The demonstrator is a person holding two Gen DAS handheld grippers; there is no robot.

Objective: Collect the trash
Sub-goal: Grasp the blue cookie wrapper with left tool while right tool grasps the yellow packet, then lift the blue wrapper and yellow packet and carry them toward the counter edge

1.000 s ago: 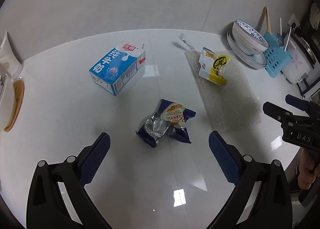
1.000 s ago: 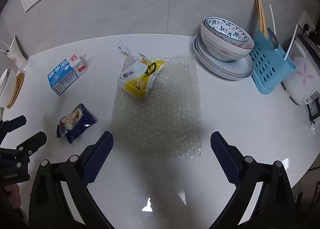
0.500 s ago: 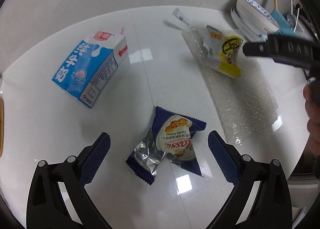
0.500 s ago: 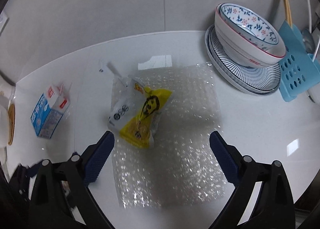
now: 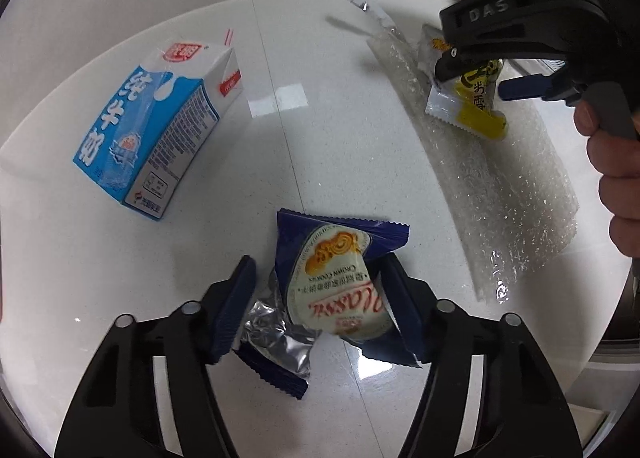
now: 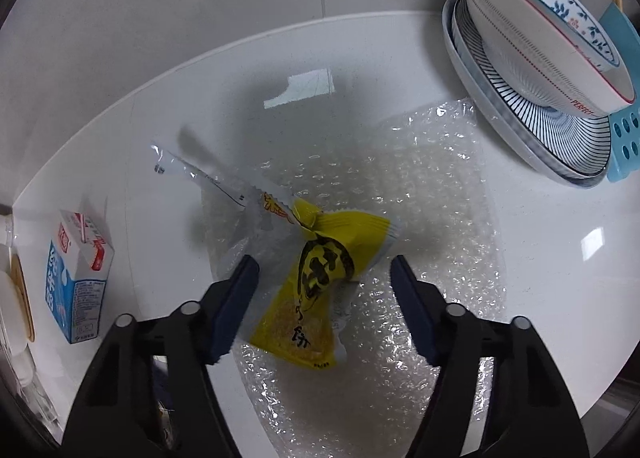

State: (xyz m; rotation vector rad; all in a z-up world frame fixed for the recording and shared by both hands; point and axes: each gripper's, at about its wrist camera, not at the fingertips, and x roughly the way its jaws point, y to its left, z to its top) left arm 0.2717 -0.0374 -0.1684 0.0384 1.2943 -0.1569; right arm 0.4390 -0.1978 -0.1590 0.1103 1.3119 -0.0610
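The white countertop carried all items, and positions below are given relative to the bubble wrap sheet, which lay flat on it. Against the wall to the right of the sheet stood a patterned bowl stacked on a striped plate, the plate's rim close to the sheet's far right corner. Well to the left of the sheet lay a blue-and-white milk carton on its side. Nearer than the carton, left of the sheet's near end, lay a dark blue cookie wrapper, torn open with silver lining showing — the left gripper had its pads on either side of it, partly closed and touching or nearly touching its edges, though a firm pinch could not be confirmed. On the sheet's left portion lay a yellow snack packet; the right gripper straddled it with jaws spread, the pads apart from the packet on both sides.
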